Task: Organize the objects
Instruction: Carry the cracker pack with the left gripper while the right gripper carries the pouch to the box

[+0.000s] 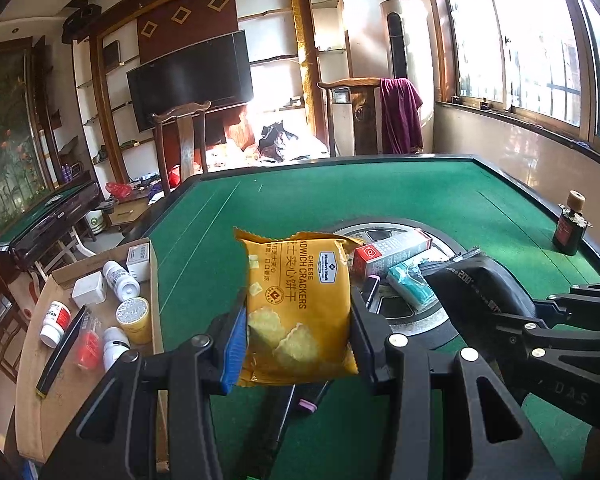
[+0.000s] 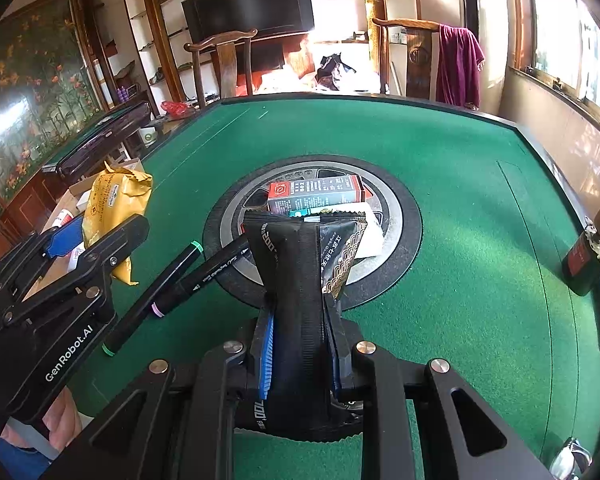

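Observation:
My left gripper (image 1: 298,332) is shut on a yellow pack of cheese sandwich crackers (image 1: 296,304), held above the green table (image 1: 380,196); the same pack (image 2: 116,204) shows at the left of the right wrist view. My right gripper (image 2: 300,344) is shut on a black snack packet (image 2: 300,280), squeezed narrow between the pads; that packet (image 1: 480,284) also appears at the right of the left wrist view. On the table's round centre hub (image 2: 396,232) lie a red-and-grey carton (image 2: 316,194) and a teal pack (image 1: 410,284). Two black markers (image 2: 172,284) lie on the felt.
A cardboard box (image 1: 52,364) off the table's left edge holds several pill bottles, a yellow-lidded tub (image 1: 134,318) and a small white box. A dark bottle with a cork-coloured cap (image 2: 588,256) stands near the right rim. Wooden chairs stand beyond the far edge.

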The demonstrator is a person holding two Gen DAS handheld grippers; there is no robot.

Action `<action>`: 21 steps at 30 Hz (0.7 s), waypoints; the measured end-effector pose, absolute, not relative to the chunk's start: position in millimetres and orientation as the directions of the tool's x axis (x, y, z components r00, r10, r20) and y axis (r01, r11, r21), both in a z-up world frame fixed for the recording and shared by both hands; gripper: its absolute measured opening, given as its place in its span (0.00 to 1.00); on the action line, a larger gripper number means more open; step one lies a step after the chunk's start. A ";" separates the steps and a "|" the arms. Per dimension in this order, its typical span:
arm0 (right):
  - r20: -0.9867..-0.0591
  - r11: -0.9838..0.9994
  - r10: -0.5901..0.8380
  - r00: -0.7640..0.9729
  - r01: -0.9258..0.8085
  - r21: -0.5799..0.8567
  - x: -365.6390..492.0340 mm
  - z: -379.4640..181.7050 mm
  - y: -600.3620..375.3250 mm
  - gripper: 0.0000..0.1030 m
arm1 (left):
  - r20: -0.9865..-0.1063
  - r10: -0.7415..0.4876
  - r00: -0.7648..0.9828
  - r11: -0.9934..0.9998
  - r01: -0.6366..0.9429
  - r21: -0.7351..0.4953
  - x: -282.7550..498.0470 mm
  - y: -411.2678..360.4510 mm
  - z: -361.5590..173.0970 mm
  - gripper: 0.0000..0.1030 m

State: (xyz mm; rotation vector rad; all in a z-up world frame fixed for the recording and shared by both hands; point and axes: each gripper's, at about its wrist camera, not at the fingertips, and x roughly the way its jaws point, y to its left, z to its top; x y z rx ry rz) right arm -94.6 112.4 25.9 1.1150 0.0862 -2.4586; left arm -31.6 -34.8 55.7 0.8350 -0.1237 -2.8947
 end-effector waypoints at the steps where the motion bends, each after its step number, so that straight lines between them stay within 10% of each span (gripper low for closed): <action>1: -0.729 -0.902 -0.364 -0.580 0.415 0.121 -94.4 26.1 112.1 0.21 | -0.526 -0.140 -0.839 -0.989 0.096 0.111 -31.8 -35.0 55.9 0.43; 21: -0.683 -0.904 -0.403 -0.609 0.381 0.194 -81.3 49.8 114.8 0.21 | -0.484 -0.151 -0.862 -0.981 0.190 -0.032 3.6 -91.8 84.6 0.43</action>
